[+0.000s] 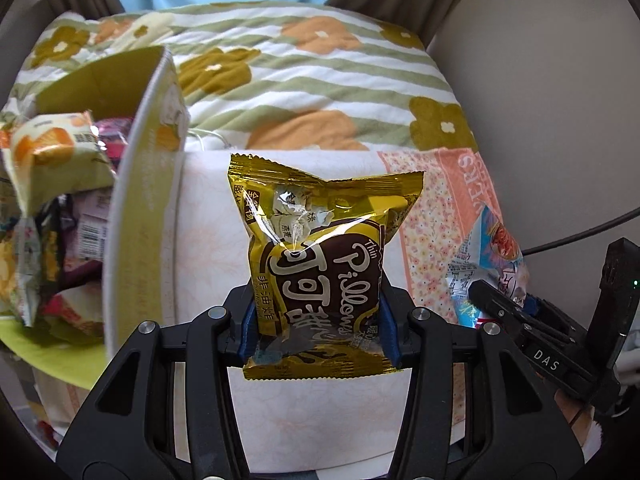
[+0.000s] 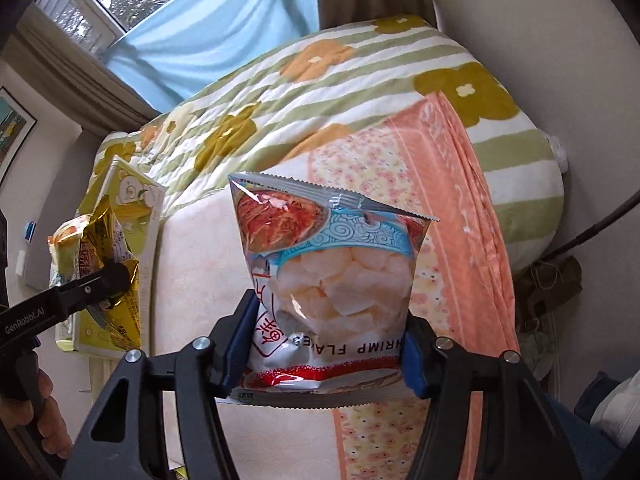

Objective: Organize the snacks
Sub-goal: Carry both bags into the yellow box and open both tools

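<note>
A gold cocoa "Pillows" packet point(image 1: 320, 248) stands upright between the blue pads of my left gripper point(image 1: 318, 320), which is shut on its lower half. It hangs over a pale blanket, just right of an open yellow-green box point(image 1: 140, 208) holding several snack packets point(image 1: 52, 148). My right gripper point(image 2: 328, 344) is shut on a shrimp flakes bag point(image 2: 332, 264), clamped at both side edges. That bag point(image 1: 492, 248) also shows at the right of the left wrist view. The right wrist view shows the gold packet point(image 2: 104, 240) in the left gripper point(image 2: 108, 280) beside the box point(image 2: 136, 196).
A striped quilt with orange and olive flowers point(image 1: 320, 80) covers the bed behind. A pink floral blanket point(image 2: 460, 200) lies to the right. A dark cable point(image 1: 580, 232) runs along the right wall. A person's hand point(image 2: 44, 420) holds the left gripper's handle.
</note>
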The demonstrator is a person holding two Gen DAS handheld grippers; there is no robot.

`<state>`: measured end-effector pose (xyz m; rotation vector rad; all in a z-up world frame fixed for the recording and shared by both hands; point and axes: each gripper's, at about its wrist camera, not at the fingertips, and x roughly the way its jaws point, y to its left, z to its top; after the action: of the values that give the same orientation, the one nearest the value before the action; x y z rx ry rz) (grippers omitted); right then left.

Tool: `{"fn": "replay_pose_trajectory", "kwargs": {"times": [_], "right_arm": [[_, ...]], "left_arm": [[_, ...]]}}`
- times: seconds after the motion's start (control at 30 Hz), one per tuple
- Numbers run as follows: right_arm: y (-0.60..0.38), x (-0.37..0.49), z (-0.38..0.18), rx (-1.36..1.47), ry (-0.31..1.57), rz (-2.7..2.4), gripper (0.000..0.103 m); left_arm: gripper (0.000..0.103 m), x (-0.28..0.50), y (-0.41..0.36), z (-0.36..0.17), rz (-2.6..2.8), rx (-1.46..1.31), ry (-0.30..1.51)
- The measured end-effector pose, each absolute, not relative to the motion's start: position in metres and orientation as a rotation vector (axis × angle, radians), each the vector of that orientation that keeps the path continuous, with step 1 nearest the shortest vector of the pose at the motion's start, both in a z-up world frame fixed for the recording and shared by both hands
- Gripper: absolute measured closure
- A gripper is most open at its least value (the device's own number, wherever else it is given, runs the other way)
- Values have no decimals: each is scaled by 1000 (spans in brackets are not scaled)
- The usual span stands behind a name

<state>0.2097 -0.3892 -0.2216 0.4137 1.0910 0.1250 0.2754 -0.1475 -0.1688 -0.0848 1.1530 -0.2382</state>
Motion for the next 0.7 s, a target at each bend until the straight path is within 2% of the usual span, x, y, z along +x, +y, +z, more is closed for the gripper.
{"fn": "replay_pose_trajectory", "kwargs": {"times": [0.2, 0.37, 0.7], "right_arm": [[-331, 216, -163, 372, 979, 251, 45], [-270, 213, -128, 341, 908, 323, 45], [-151, 215, -105, 279, 893, 408, 45]], "left_arm": [[59, 264, -84, -113, -195, -98, 1034], [59, 259, -19, -90, -157, -119, 991], [59, 259, 105, -99, -96, -136, 1010]]}}
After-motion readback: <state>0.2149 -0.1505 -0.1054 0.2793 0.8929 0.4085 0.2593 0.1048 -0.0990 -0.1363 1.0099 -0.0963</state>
